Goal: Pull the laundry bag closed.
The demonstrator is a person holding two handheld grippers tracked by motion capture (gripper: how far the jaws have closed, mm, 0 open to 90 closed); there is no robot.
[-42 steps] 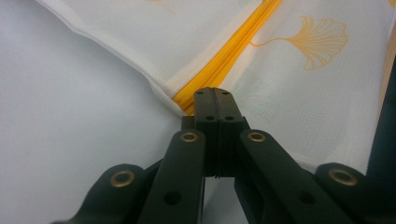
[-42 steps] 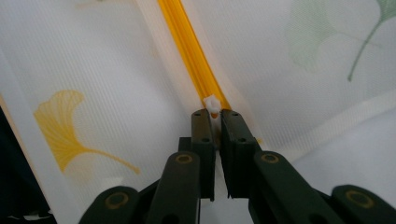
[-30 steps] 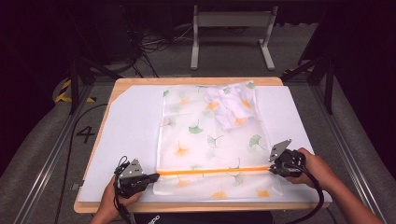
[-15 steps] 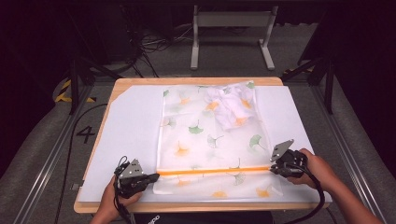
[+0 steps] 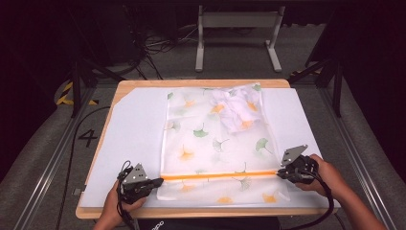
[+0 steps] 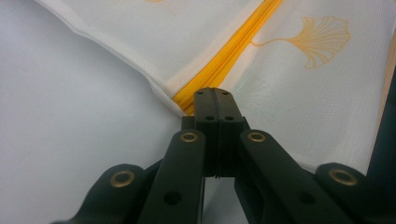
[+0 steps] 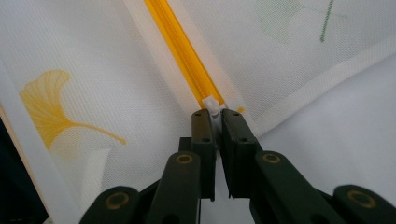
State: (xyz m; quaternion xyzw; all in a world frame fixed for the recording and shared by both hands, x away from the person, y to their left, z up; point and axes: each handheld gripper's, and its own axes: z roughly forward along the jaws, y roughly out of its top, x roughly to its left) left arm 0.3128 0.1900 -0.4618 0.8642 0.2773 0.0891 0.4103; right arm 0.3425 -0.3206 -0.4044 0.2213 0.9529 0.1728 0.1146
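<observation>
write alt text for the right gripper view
The right gripper, seen close up, pinches a white zipper pull between its black fingers at the end of an orange zipper. The zipper runs across a white mesh bag printed with ginkgo leaves.

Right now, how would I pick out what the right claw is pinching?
On the white-covered table lies a mesh laundry bag printed with ginkgo leaves. Follow its orange zipper to the right end: the small white zipper pull sits in the right claw.
</observation>
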